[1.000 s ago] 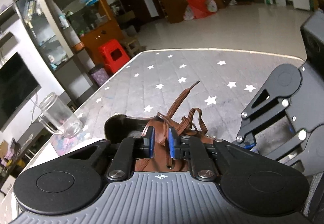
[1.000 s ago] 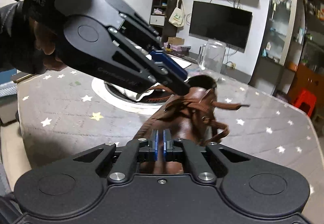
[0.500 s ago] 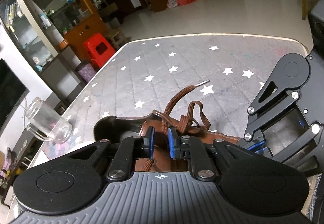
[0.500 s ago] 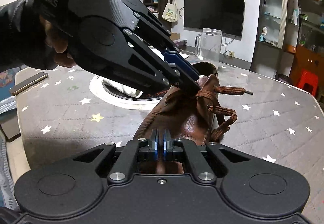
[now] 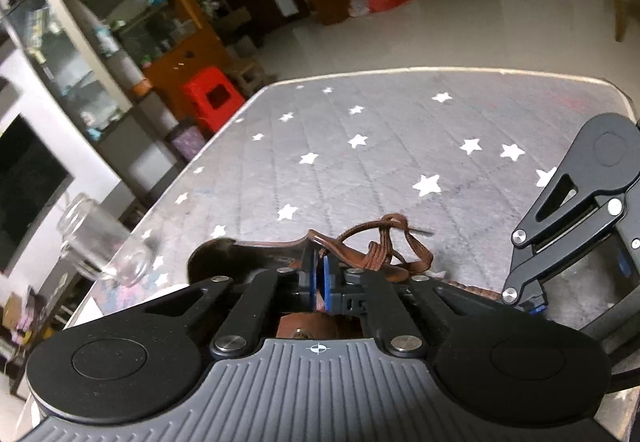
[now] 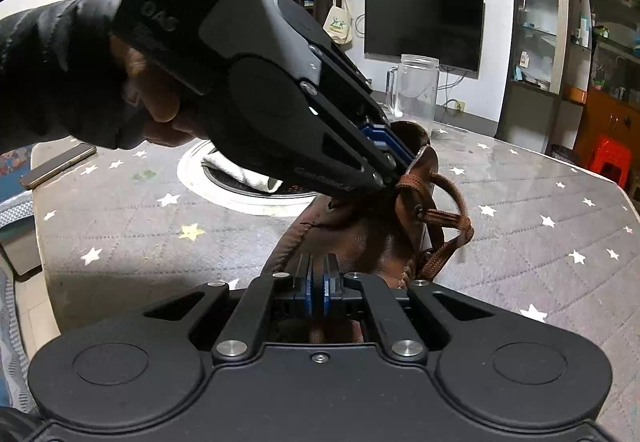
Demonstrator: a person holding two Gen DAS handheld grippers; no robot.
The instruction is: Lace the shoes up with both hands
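Observation:
A brown leather shoe [image 6: 360, 238] lies on the grey star-patterned table cover [image 5: 400, 146], its dark opening [image 5: 228, 254] on the left in the left wrist view. Its brown lace [image 5: 384, 242] is bunched in loops over the eyelets, and the loops hang down the shoe's right side [image 6: 444, 218]. My left gripper [image 5: 319, 276] is shut on a strand of that lace at the top of the eyelet flap, with its tips [image 6: 394, 178] coming in from the upper left. My right gripper [image 6: 319, 280] is shut low over the shoe's toe. What sits between its pads is hidden.
An empty glass jar with a handle [image 6: 414, 90] stands behind the shoe near the table's edge. A round white ring holding a cloth [image 6: 248, 186] lies to the left, with a phone [image 6: 58, 166] further left. A hand in a dark sleeve [image 6: 60, 70] holds the left gripper.
My left jaws have closed on the lace strand that ran between them. The lace loops and free end now sit lower and closer to the shoe. The right gripper has stayed put.

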